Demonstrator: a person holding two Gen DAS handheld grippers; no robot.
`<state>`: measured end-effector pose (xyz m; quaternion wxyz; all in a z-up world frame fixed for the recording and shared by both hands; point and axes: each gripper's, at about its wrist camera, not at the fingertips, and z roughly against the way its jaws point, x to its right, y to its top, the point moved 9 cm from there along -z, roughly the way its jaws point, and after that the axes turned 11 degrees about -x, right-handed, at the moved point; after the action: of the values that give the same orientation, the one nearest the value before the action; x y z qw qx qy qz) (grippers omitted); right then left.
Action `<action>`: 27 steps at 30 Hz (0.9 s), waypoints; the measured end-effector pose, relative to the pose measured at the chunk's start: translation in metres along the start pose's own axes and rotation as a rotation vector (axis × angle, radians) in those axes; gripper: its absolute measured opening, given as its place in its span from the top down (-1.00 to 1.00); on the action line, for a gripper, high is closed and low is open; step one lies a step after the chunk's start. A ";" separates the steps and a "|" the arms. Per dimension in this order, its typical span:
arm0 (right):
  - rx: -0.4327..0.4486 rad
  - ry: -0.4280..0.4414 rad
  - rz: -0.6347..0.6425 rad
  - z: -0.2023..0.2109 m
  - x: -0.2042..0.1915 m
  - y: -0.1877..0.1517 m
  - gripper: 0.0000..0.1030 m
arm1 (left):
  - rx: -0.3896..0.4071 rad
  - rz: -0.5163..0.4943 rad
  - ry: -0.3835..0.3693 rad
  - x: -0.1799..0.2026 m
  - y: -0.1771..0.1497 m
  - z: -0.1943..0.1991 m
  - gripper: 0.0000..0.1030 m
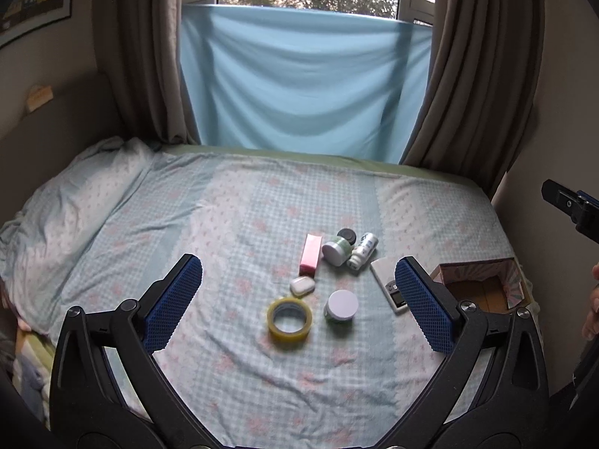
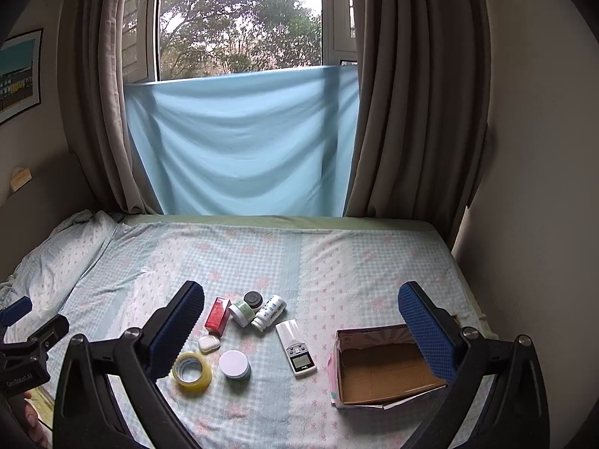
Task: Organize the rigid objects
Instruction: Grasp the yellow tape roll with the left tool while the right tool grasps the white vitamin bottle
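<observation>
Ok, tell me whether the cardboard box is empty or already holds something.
Empty: the cardboard box shows only its bare brown floor.

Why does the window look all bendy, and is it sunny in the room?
Left wrist view: fisheye bends the brown curtains; the pale blue cloth is slightly blurred. Right wrist view: soft daylight from the window, dark rounded corners, faint shadows beneath the yellow tape roll.

text: "GenRobot.AI" | on: left gripper (image 2: 17, 316) body | other labels: illegible
</observation>
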<state>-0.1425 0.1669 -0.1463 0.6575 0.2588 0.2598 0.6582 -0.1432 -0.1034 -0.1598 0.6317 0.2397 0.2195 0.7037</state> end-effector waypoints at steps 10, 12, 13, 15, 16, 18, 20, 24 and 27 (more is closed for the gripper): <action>-0.257 0.083 -0.009 -0.147 -0.038 -0.020 -1.00 | -0.258 0.047 0.002 -0.034 -0.052 -0.146 -0.99; -0.311 0.106 -0.023 -0.182 -0.041 -0.025 -1.00 | -0.306 0.063 0.002 -0.038 -0.067 -0.175 -0.99; -0.340 0.117 -0.032 -0.200 -0.042 -0.028 -1.00 | -0.323 0.074 -0.001 -0.039 -0.075 -0.189 -0.99; -0.390 0.140 -0.060 -0.235 -0.043 -0.032 -0.99 | -0.359 0.091 -0.009 -0.040 -0.090 -0.215 -0.99; -0.415 0.154 -0.077 -0.252 -0.043 -0.035 -1.00 | -0.378 0.096 -0.011 -0.038 -0.097 -0.227 -0.99; -0.461 0.175 -0.116 -0.288 -0.041 -0.039 -1.00 | -0.412 0.095 -0.009 -0.034 -0.112 -0.249 -0.99; -0.507 0.194 -0.161 -0.323 -0.039 -0.043 -1.00 | -0.440 0.089 -0.006 -0.030 -0.126 -0.273 -0.99; -0.600 0.209 -0.240 -0.389 -0.031 -0.054 -0.99 | -0.468 0.077 -0.002 -0.024 -0.145 -0.317 -0.99; -0.650 0.208 -0.285 -0.430 -0.026 -0.062 -0.92 | -0.475 0.066 0.012 -0.021 -0.154 -0.344 -0.99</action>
<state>-0.3912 0.1407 -0.5030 0.7604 -0.0705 0.1361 0.6311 -0.2323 -0.1104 -0.5267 0.6458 0.0871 0.0435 0.7573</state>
